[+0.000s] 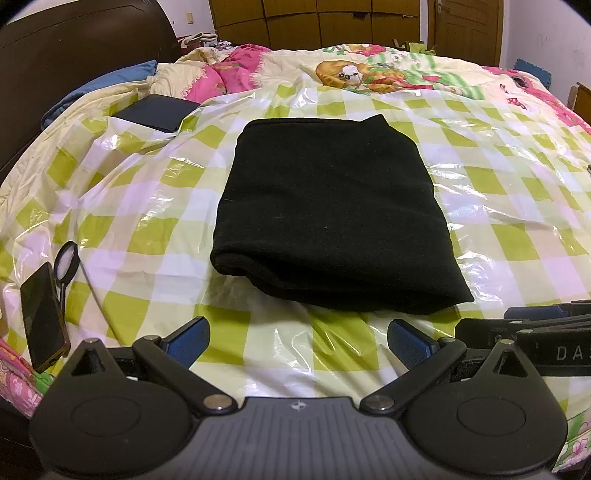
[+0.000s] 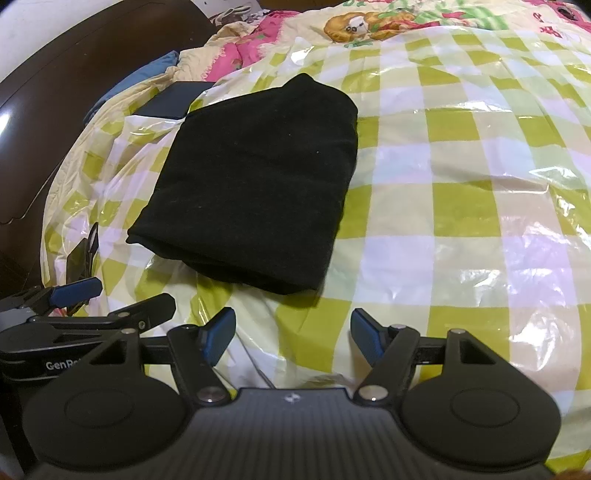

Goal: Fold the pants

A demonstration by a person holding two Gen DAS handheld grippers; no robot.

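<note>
Pants (image 1: 328, 218), black and folded into a thick rectangle, lie flat on the green-and-white checked plastic sheet (image 1: 517, 229) that covers the bed; both tools hang short of the near edge of the bundle, touching nothing. Left tool (image 1: 298, 341) has its blue pads (image 1: 188, 341) spread wide with only bare sheet between them; right tool (image 2: 291, 339) likewise stands apart and empty. Left wrist view alone shows the wooden wardrobe (image 1: 314, 18) and door (image 1: 467, 31) beyond the bed, a phone (image 1: 44, 317) on the left edge of the sheet with a ring stand (image 1: 66, 258) beside it, and a clear look at the dark flat case (image 1: 155, 112) near the blue pillow (image 1: 99, 88); right wrist view instead shows the left tool from the side at its lower left, and a wider stretch of sheet to the right of the pants.
</note>
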